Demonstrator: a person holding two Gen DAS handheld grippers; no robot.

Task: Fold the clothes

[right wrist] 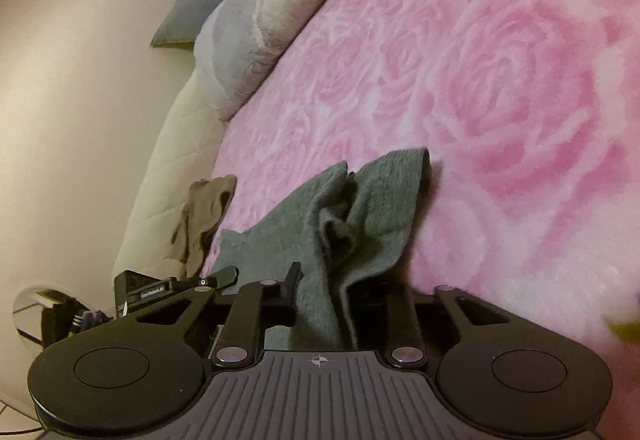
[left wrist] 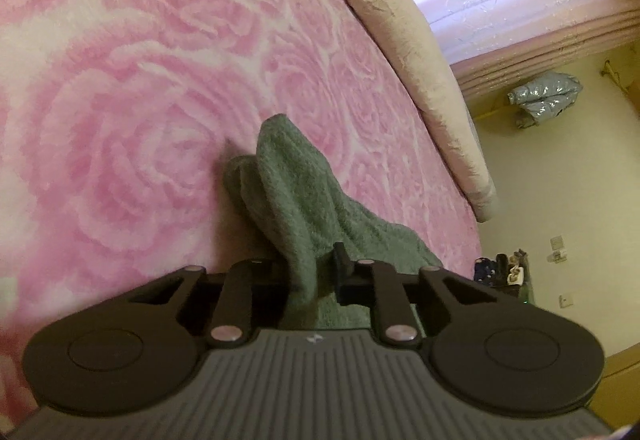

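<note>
Both hand-held grippers pinching one green cloth above a rose-patterned bed.

The left hand-held gripper [left wrist: 310,272] and right hand-held gripper [right wrist: 340,292] each pinch a bunched edge of the green cloth [left wrist: 298,192], which hangs from the jaws and trails onto the pink bedspread [left wrist: 120,100]. Risk, as judged: each grip appears to hold gathered layers rather than a clean corner, so the fabric may slip out or fold crookedly if the two are drawn apart unevenly. Both grippers are held low and tilted down toward the bed, side by side. A brown garment [right wrist: 206,216] lies at the bed's edge.
</note>
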